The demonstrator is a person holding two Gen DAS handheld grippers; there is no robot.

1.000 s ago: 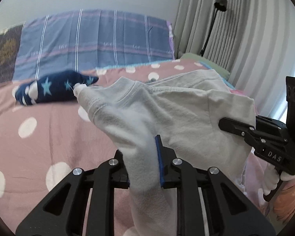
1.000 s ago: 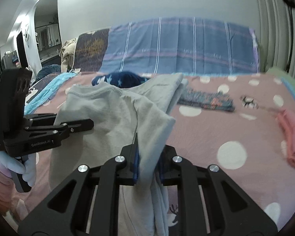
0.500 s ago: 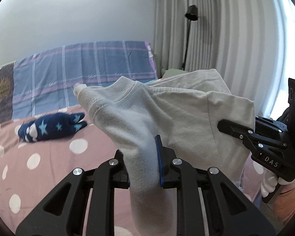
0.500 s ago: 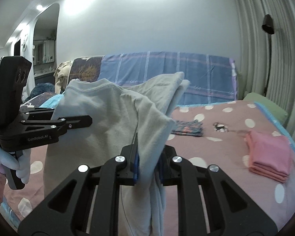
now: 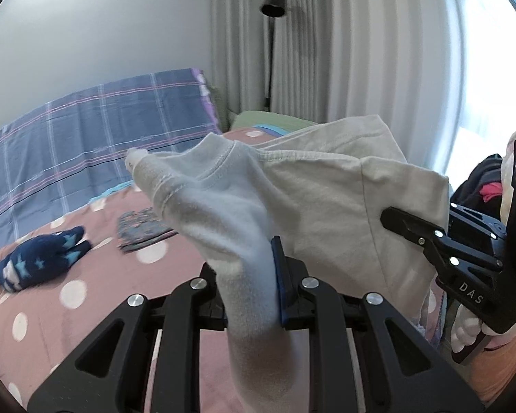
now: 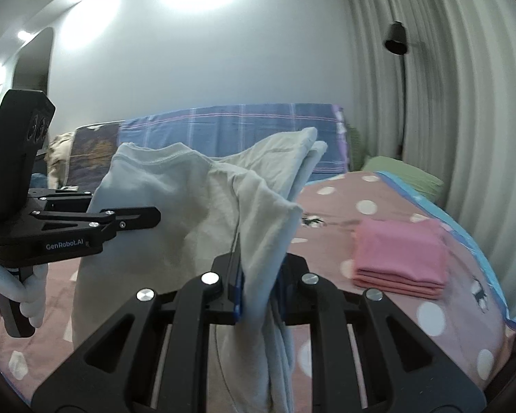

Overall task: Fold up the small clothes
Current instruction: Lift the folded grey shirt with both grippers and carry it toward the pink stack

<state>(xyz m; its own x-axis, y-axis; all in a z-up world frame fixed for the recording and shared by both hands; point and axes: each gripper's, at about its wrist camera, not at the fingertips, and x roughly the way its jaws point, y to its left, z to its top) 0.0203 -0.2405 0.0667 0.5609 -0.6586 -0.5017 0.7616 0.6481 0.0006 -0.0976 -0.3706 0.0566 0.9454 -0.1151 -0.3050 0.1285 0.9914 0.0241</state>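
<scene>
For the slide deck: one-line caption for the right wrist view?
Right tongs and left tongs hold a pale grey shirt raised above the polka-dot bed, folded pink stack behind.

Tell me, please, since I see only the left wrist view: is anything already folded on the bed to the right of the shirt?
Observer: Yes, a folded pink stack lies on the bed, seen only in the right wrist view.
Operator: Thank you. Is the right gripper's hold on the shirt firm?
Observer: Its own camera shows the right gripper with jaws shut on the shirt.
Operator: What is beyond the left gripper's back?
Observer: Behind the left gripper there is an arched doorway.
</scene>
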